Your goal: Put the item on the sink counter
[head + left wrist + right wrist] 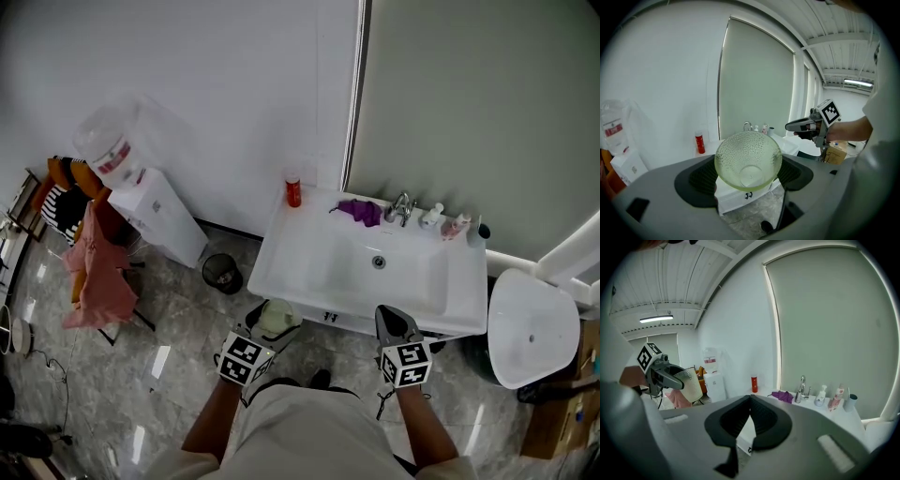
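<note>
Clamping a greenish glass bowl [748,159], left gripper [270,326] jaws wide, right gripper [750,401] jaws together, empty

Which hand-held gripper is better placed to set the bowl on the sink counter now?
Left: the left hand-held gripper clamps the bowl, facing the counter; the right hand-held gripper is shut and empty.

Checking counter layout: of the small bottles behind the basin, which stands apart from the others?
The red bottle, alone at the back left of the counter; the white bottle and pink bottle stand together right of the faucet.
</note>
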{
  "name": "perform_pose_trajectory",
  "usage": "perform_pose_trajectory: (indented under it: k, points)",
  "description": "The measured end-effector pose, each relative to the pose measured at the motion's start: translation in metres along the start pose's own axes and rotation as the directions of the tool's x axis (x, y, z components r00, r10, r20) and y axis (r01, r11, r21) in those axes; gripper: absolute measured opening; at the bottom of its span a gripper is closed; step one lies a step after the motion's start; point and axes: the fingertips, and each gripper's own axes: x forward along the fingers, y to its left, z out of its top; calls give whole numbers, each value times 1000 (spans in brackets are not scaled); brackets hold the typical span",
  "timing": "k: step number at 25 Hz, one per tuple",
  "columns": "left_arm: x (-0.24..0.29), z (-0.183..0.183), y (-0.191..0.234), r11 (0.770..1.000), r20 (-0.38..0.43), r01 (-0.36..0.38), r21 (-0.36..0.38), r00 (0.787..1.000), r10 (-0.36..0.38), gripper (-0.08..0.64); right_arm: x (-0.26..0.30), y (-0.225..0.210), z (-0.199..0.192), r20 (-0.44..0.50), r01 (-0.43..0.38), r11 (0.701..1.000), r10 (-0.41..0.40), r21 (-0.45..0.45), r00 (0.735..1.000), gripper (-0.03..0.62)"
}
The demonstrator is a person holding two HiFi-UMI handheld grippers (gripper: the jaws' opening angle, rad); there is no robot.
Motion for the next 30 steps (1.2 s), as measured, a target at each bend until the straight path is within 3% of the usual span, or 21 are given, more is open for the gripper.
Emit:
perform_pose_trajectory:
  k: [15,30]
  points:
    - [40,14,21,1000,-23,19,-6,1000,-20,387,31,-32,2,-18,29,999,-28,34,999,11]
    - [120,45,113,996,-61,84,37,995,-81,387,118,-58,33,-55,92,995,-90,34,994,11]
